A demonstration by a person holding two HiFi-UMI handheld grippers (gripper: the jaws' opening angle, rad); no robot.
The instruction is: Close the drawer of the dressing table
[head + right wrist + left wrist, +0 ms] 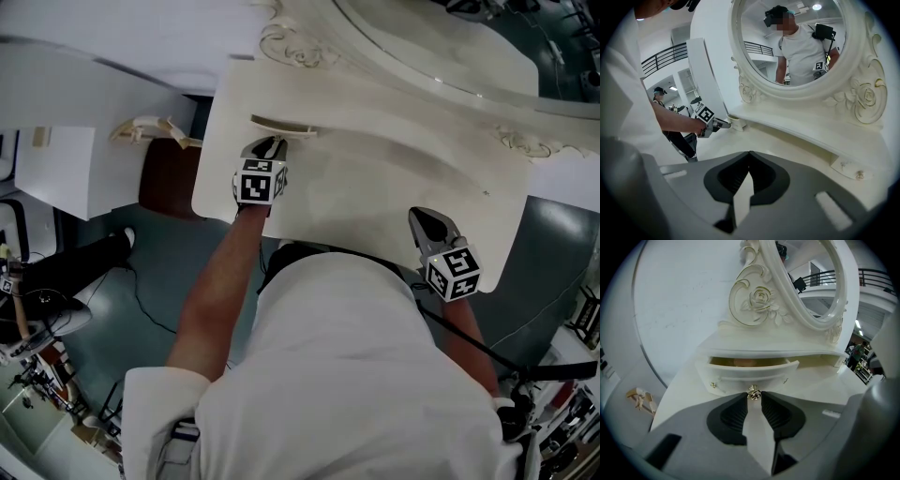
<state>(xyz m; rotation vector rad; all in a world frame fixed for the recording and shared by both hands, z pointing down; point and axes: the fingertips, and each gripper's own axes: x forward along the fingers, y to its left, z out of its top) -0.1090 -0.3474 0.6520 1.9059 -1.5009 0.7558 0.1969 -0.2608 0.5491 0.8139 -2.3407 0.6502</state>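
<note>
Gripping the small metal knob [753, 393] at its very tips, the left gripper [753, 397] has its ribbed pads closed against the knob on both sides. The knob belongs to the drawer [747, 372], which stands partly pulled out from under the raised shelf at the back left of the dressing table [375, 192]. A dark slot of its inside shows above the curved front. Something pale brown lies in there, but it is too shadowed to name.

From the head view, the left gripper [270, 148] reaches across the tabletop to the drawer [281, 125]. The knob is hidden beneath the gripper's nose, and only the drawer's top edge shows. The person's torso covers the table's near edge.

The right gripper [422, 217] hangs over the right front part of the table, well apart from the drawer. In its own view the right gripper [749, 154] has its jaws brought together with nothing between them.

The oval mirror [797, 42] is cut off at the top. It reflects the person's white shirt and one marker cube. At the lower right edge a second drawer [848, 168] sits flush, half cut off by the lens rim.
</note>
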